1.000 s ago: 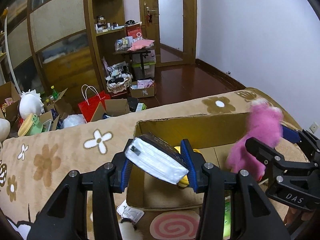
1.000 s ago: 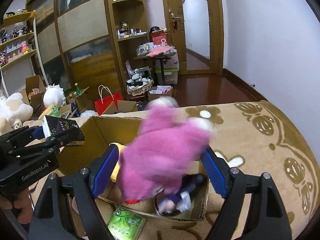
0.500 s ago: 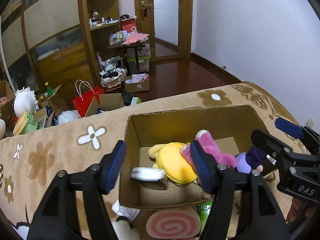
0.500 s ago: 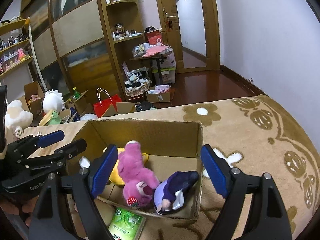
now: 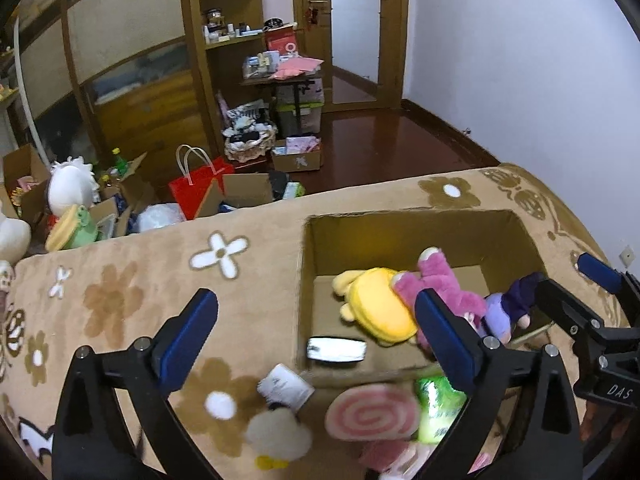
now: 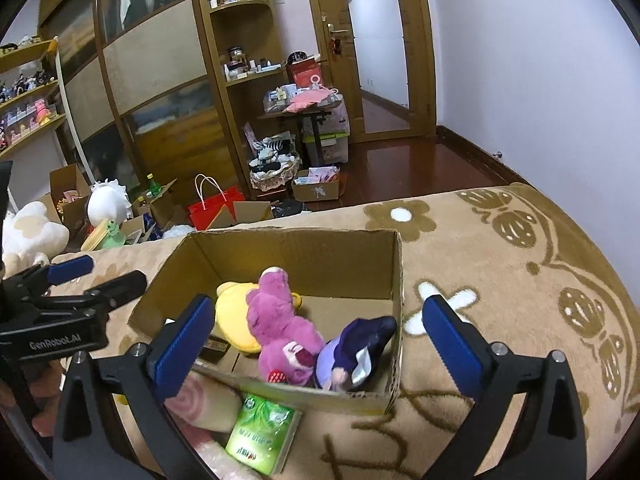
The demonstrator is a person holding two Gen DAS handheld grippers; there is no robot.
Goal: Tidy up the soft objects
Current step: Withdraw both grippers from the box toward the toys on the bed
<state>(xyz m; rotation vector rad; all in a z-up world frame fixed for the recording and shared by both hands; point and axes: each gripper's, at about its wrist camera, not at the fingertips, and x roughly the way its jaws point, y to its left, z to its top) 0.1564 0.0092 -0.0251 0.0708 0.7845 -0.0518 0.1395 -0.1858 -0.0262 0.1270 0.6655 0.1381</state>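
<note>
Both grippers, the left gripper (image 5: 316, 336) and right gripper (image 6: 314, 342), are opening wide and empty over the box (image 6: 394, 272), so pick one loose toy outside it next, like the pink swirl pillow (image 5: 370, 412).

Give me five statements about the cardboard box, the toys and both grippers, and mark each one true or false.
1. The pink plush lies inside the cardboard box. True.
2. The yellow plush lies on the carpet outside the box. False: it is in the box, beside the pink plush.
3. The left gripper is clamped on a tissue pack. False: its jaws are opening with nothing held between them.
4. The green packet lies outside the box, against its near wall. True.
5. The right gripper holds the purple doll. False: its jaws are opening; the doll lies in the box.
</note>
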